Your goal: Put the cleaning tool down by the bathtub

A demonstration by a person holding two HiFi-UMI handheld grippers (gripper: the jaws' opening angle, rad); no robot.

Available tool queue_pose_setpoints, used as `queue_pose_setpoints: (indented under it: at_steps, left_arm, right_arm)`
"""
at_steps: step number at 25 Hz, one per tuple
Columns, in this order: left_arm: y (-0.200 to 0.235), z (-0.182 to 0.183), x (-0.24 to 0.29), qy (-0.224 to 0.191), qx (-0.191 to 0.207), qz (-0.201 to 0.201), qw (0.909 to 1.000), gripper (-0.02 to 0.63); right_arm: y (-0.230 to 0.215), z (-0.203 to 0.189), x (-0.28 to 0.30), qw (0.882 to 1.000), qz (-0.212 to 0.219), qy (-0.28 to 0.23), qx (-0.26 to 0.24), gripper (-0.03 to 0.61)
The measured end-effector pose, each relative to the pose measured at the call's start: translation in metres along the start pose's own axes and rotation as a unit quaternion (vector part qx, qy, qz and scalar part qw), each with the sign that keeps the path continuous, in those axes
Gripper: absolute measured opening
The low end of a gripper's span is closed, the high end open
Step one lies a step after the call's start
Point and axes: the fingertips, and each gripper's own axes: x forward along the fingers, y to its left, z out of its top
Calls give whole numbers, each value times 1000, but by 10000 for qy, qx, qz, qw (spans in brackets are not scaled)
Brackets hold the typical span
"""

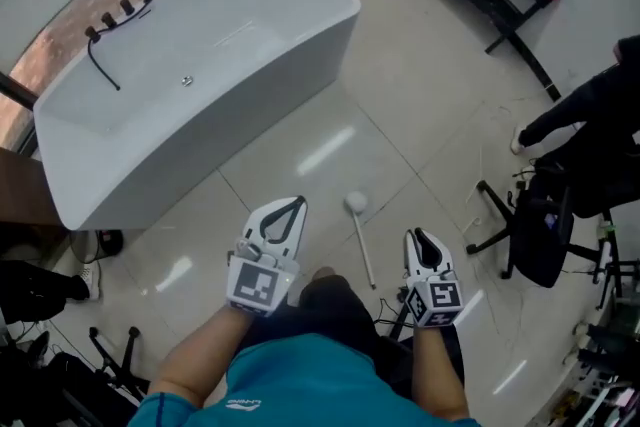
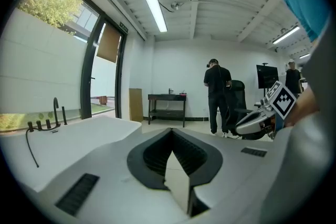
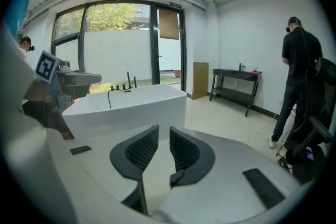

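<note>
The brush [image 1: 361,233] lies flat on the pale tiled floor [image 1: 430,95], free of both tools and between them. Its round white head sits at the 12 o'clock end, and its thin handle runs back toward 6 o'clock, leaning slightly to 5.

The left tool [image 1: 296,206] hovers above the floor with the brush head near it at 3 o'clock. Its jaws are together, the tips meeting in a point. The left gripper view shows only bare floor through the loop behind them.

The right tool [image 1: 419,236] points downward, with the brush handle near it at 9 o'clock and the head at about 10 o'clock. In its own view the jaws stand slightly apart, with a narrow gap and nothing in it.

The white bathtub [image 1: 200,65] stands at 10 to 11 o'clock from the brush, set diagonally. Dark faucet fittings [image 1: 125,10] sit on its far rim. The brush rests near the tub's closest long side with a strip of open tile between them.

A black office chair [image 1: 540,230] stands at 3 o'clock.
</note>
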Motion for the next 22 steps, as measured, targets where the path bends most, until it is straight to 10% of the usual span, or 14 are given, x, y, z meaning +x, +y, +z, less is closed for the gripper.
queue_pose_setpoints:
  at_steps: [22]
  left_arm:
    - [14, -365, 159, -59, -197, -432, 9989, 0]
  right_arm:
    - [-60, -382, 246, 9961, 105, 825, -288, 94]
